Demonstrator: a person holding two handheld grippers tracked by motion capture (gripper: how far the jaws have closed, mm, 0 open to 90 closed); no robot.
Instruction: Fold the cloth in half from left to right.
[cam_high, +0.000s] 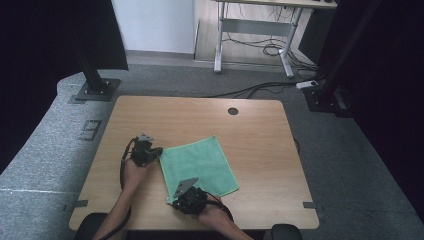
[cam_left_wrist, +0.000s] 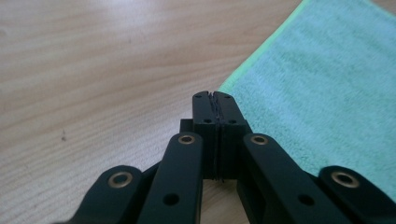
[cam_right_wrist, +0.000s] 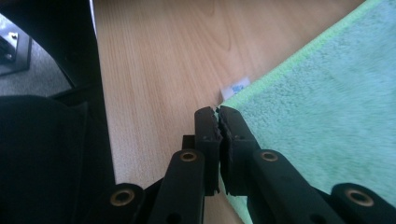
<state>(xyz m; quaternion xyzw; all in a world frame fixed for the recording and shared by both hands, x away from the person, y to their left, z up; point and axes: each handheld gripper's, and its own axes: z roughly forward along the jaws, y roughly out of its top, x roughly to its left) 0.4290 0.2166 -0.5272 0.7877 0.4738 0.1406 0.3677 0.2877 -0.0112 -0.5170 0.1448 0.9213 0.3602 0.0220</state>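
A green cloth (cam_high: 199, 169) lies flat on the desk (cam_high: 250, 130). The left gripper (cam_high: 159, 150) meets its near-left corner, jaws pressed together. The right gripper (cam_high: 172, 199) sits at the nearest corner by a white label (cam_right_wrist: 235, 87), jaws closed; whether either pinches cloth cannot be told.

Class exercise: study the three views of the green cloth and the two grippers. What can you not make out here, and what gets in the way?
- Left gripper: jaws pressed together at the green cloth corner; whether fabric is pinched is hidden by the jaws.
- Right gripper: the same doubt at its corner.
- White tag: print too small and blurred.
- High view: the cloth's near-left corner is covered by the right gripper.
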